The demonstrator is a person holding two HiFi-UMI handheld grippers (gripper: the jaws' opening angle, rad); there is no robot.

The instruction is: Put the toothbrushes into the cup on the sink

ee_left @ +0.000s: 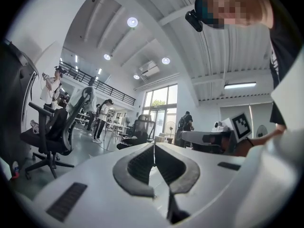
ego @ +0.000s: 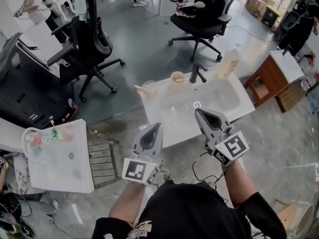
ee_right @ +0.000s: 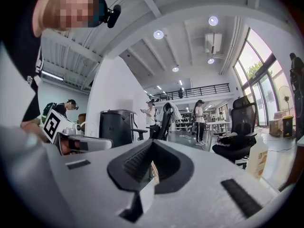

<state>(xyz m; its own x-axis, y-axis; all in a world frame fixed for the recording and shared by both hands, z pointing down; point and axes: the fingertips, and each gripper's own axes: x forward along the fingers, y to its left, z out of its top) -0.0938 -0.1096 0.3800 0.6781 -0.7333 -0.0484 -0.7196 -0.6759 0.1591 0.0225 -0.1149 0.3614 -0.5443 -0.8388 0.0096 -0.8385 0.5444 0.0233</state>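
My left claw (ego: pixel 158 126) is pinched fully shut. In the left gripper view its ribbed pads (ee_left: pixel 142 165) meet along one seam with nothing between them. My right claw (ego: pixel 197 111) is just as tightly closed and also empty; in its own view the tips (ee_right: pixel 152 142) touch.

Both claws point level and sit side by side but apart. The left one is over the near left edge of the white sink (ego: pixel 174 128) and the right one is over the basin, with the drain (ego: pixel 197 104) just beyond its tip.

Farther ahead, between the two claws, a beige cup (ego: pixel 177 77) stands on the sink's back ledge, touching nothing. I cannot see into it. The faucet (ego: pixel 197 72) rises just to its right, and a pale bottle (ego: pixel 230 61) stands beyond that, ahead of the right claw.

Ahead of the left claw, a clear tumbler (ego: pixel 149 88) sits on the far left corner of the sink. A thin pale stick pokes out from it to the left, and I cannot tell whether it is a toothbrush.

Well off to the left of the left claw is a white table (ego: pixel 65 173) holding small pink and green things (ego: pixel 50 135), too blurred to name. A low wooden table (ego: pixel 269 81) stands off to the right of the right claw.
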